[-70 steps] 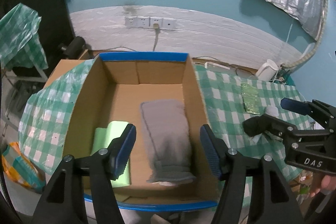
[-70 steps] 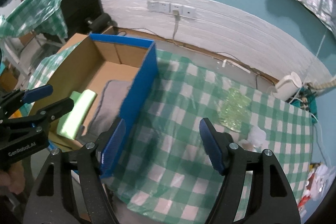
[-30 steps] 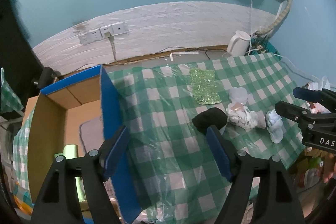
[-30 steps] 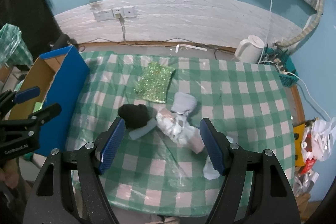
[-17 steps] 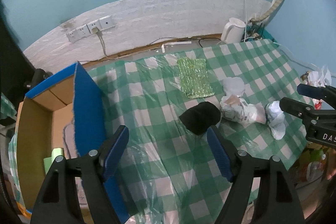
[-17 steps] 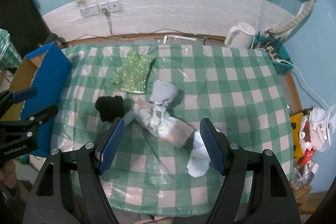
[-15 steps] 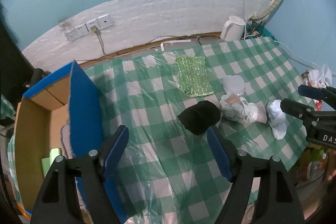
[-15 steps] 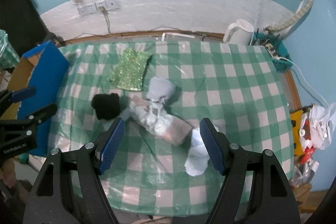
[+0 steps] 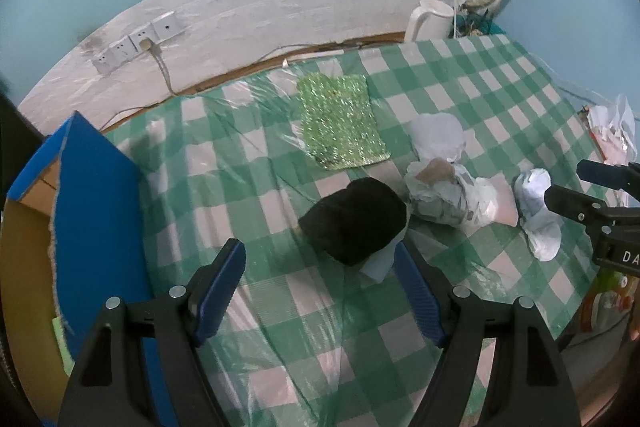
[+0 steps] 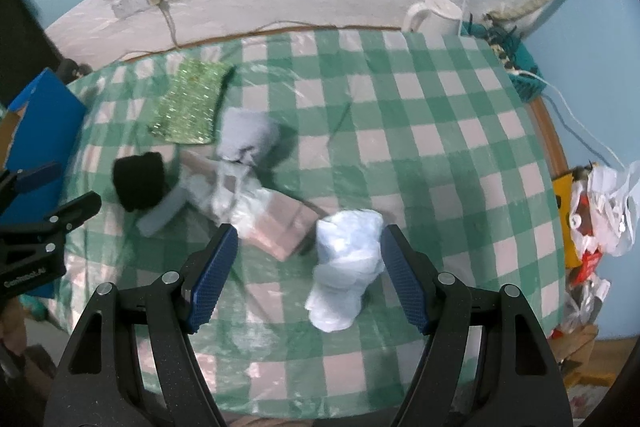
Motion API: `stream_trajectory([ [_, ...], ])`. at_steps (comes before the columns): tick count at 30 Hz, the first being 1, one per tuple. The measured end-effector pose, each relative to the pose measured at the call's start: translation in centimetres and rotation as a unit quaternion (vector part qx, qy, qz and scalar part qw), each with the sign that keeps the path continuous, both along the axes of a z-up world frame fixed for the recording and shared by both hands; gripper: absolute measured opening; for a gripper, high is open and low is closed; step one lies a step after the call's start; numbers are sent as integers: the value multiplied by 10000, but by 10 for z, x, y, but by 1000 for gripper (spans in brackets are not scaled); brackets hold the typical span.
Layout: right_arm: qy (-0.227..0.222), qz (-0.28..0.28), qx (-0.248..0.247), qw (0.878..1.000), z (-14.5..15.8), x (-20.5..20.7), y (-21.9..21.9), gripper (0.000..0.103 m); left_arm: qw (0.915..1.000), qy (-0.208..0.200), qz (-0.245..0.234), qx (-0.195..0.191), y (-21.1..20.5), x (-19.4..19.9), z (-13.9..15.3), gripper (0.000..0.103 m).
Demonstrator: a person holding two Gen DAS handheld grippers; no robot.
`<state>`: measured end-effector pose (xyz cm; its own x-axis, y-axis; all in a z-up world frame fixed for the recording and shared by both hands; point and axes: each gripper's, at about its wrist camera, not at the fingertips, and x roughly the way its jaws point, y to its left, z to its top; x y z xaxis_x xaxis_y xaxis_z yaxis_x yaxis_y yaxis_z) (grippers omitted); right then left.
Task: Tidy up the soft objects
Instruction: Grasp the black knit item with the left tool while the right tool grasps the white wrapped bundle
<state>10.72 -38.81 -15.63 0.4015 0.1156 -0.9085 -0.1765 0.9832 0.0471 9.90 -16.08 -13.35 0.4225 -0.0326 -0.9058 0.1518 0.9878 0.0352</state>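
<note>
- Left wrist view: our left gripper (image 9: 320,283) hangs with its jaws apart and nothing between them, just short of the black bundle (image 9: 354,221) on the checked tablecloth (image 9: 248,187). The blue-sided cardboard box (image 9: 96,211) stands at the left edge. The glittery green cloth (image 9: 340,121) lies farther off, the crumpled wrapped bundle (image 9: 452,199) to the right. All of these are still loose, so we judge most of the sorting remains. Against the earlier frame, the box has slid left and the black bundle sits closer.
- Right wrist view: our right gripper (image 10: 306,275) also stands open and empty, its pads either side of the pale blue bundle (image 10: 346,251) without touching it. The grey cloth (image 10: 246,135) lies beyond. Earlier, this bundle lay farther right.
</note>
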Motion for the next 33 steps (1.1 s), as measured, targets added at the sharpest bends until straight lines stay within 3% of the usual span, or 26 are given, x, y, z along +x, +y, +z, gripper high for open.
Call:
stream_trajectory([
  [25,626,-209,-371,9971,-60,10,-14,72,9987,400,-226,-210,-22,20,-29,79],
  [28,666,-201,-403,9968,-64,12,-15,48,9986,419,-283,-159,-25,21,-33,79],
  [33,630,-213,-373,9971,-64,13,-18,43,9985,482,-239,-140,-26,26,-41,79],
])
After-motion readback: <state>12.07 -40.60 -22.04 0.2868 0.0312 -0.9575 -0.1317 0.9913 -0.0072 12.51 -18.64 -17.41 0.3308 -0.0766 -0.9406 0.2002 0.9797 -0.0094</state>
